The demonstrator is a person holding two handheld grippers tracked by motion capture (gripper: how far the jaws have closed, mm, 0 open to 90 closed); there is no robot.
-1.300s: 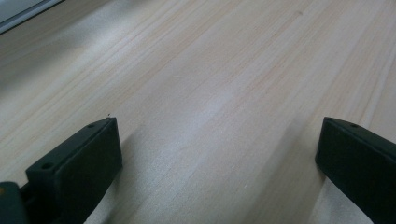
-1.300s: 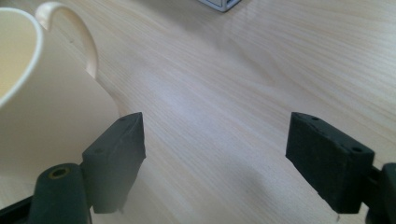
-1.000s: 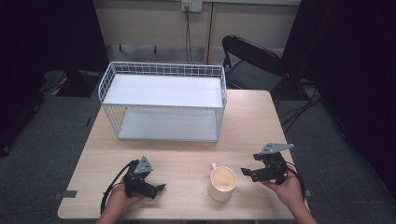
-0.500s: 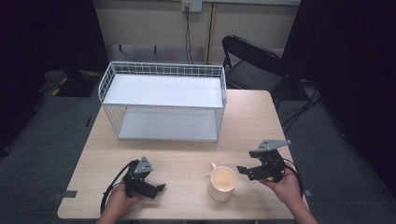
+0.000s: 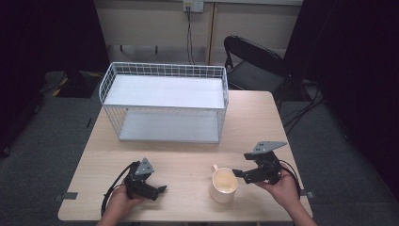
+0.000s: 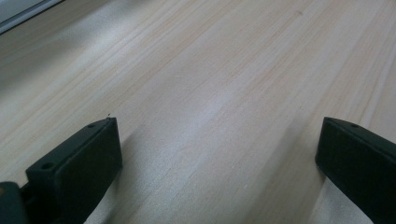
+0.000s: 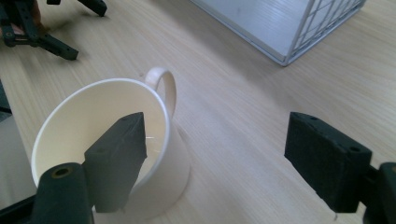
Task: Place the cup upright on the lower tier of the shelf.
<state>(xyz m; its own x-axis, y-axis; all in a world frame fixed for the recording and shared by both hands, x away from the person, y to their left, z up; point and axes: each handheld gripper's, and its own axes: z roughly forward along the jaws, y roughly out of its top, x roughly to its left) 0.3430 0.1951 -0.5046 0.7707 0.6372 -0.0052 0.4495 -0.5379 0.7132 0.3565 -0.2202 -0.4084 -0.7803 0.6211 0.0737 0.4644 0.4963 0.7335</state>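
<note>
A cream mug (image 5: pixel 224 184) stands upright on the wooden table (image 5: pixel 188 155), near its front edge and right of the middle, with its handle turned toward the far side. The right gripper (image 5: pixel 241 173), held in the person's right hand (image 5: pixel 281 186), sits just beside the mug with its jaws spread wide; in the right gripper view one jaw hangs over the mug's open mouth while the other is out over bare table, though whether that jaw touches the rim is hard to tell. The left gripper (image 5: pixel 159 190) rests low at the front left of the table in the left hand (image 5: pixel 120 203), jaws also wide apart with nothing between them. A white wire basket (image 5: pixel 164 101) stands at the far side of the table, well apart from the mug.
</note>
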